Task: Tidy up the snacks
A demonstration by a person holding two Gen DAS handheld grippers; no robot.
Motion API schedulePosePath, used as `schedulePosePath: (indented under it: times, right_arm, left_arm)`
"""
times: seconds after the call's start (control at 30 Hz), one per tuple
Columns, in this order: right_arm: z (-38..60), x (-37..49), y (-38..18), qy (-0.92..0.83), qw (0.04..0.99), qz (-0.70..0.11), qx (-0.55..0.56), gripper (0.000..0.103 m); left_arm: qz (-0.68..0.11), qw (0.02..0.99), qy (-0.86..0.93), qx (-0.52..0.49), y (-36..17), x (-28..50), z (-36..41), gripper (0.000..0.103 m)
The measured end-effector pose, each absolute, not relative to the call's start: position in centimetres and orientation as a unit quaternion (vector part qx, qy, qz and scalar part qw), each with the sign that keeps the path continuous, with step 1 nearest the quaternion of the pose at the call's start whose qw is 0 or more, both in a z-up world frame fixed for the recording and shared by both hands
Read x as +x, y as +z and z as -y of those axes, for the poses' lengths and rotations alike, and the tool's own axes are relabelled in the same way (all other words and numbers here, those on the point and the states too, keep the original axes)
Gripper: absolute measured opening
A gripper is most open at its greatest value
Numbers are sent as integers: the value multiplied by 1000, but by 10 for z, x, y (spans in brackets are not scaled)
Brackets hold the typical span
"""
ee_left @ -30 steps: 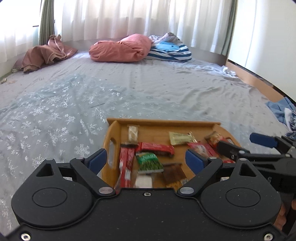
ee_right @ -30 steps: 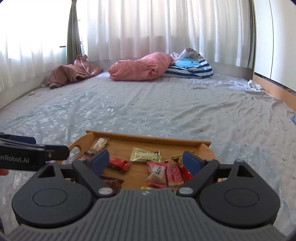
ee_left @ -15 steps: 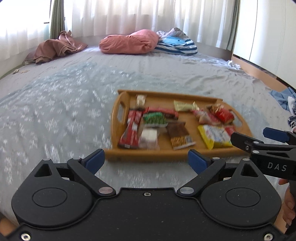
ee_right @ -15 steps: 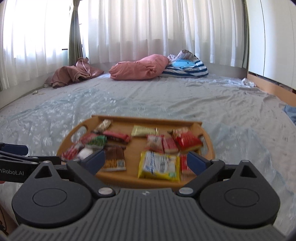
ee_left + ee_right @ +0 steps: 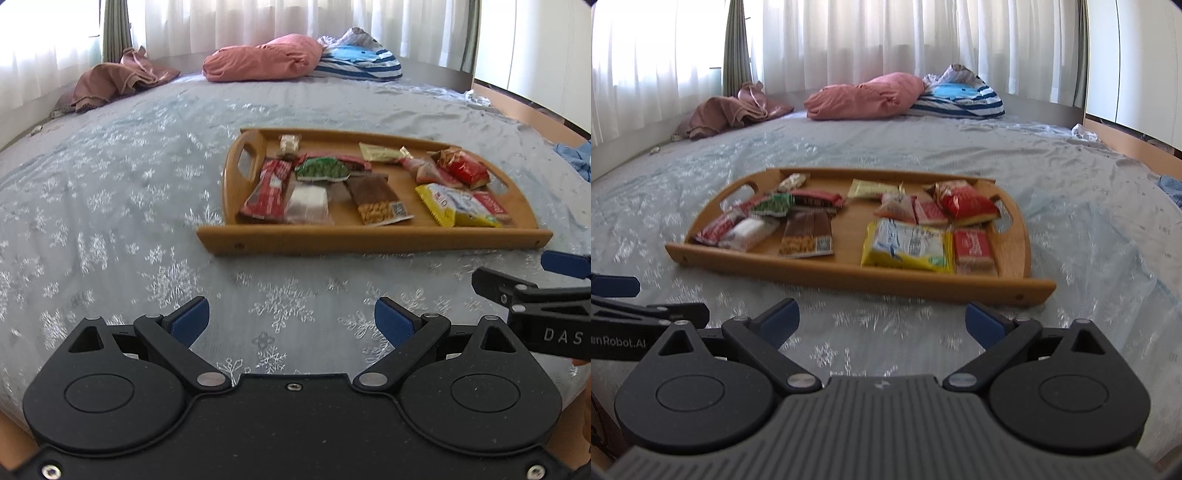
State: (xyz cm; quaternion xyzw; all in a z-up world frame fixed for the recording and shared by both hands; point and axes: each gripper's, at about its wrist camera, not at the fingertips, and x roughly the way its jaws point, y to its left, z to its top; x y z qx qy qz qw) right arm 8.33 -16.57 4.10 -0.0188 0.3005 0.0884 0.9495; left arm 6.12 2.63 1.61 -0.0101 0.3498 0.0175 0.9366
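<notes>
Wooden tray (image 5: 849, 275), oblong with cut-out handles, flat on the bed (image 5: 110, 206), its sheet glossy and snowflake-patterned. Crinkly foil snacks (image 5: 907, 243) inside. Left tongs (image 5: 291, 323) and right tongs (image 5: 882, 319) both spread wide, empty, short of the near rim; right just widened.

One tray (image 5: 849, 282), eleven snack packets (image 5: 908, 243), two pillows (image 5: 866, 96).
</notes>
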Motion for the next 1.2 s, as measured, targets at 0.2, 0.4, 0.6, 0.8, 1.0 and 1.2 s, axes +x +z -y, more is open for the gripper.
schedulePosePath:
  times: [0.2, 0.4, 0.6, 0.8, 1.0, 1.2]
  right_arm:
    - [167, 85, 25, 82, 943, -322, -17, 102]
    - [167, 84, 17, 86, 939, -331, -20, 103]
    - [166, 87, 15, 89, 936, -339, -23, 103]
    - [166, 90, 15, 91, 932, -349, -26, 103]
    - [166, 91, 15, 93, 932, -351, -27, 103]
    - [166, 91, 15, 93, 931, -351, -27, 103]
  left_arm:
    - [-353, 935, 24, -1, 3, 63, -27, 98]
    - [-350, 936, 24, -3, -2, 65, -26, 103]
    - [-348, 937, 28, -5, -5, 66, -26, 103]
    - [-349, 937, 28, -4, -5, 67, -26, 103]
    - [-356, 934, 29, -6, -5, 69, -26, 103]
    - [-357, 934, 29, -9, -4, 70, -27, 103]
